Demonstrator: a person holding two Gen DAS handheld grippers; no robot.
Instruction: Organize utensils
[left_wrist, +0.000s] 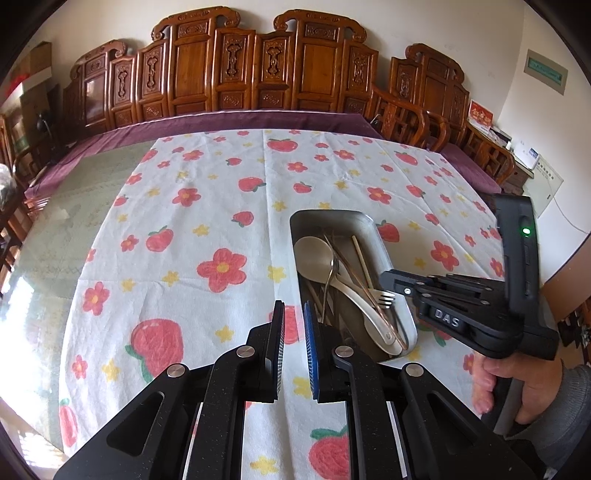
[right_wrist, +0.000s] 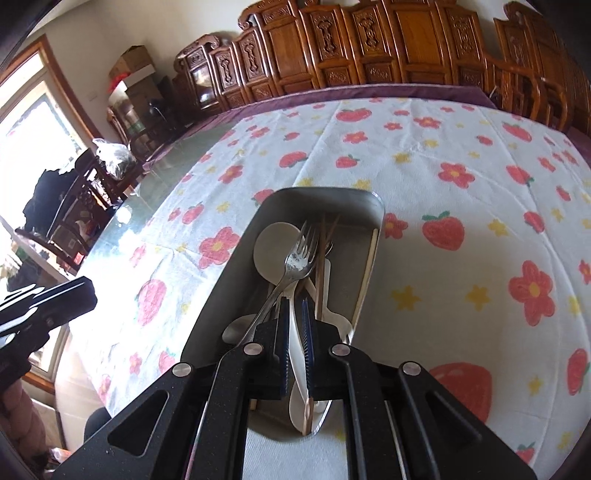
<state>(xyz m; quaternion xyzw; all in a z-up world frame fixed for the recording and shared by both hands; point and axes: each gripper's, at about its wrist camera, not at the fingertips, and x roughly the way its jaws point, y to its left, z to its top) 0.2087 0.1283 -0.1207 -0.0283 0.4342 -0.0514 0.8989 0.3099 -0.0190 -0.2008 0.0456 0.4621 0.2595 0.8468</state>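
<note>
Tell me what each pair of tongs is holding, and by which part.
Nothing. The left tongs hang nearly shut and empty over the tablecloth; the right tongs pinch nothing, and the fork lies beside them in the tray.

text: "DAS" | on: black body of the right gripper (left_wrist: 391, 286), left wrist view | other: green wall sign (left_wrist: 546, 72) and red card (left_wrist: 480, 115) lettering too small to read
</note>
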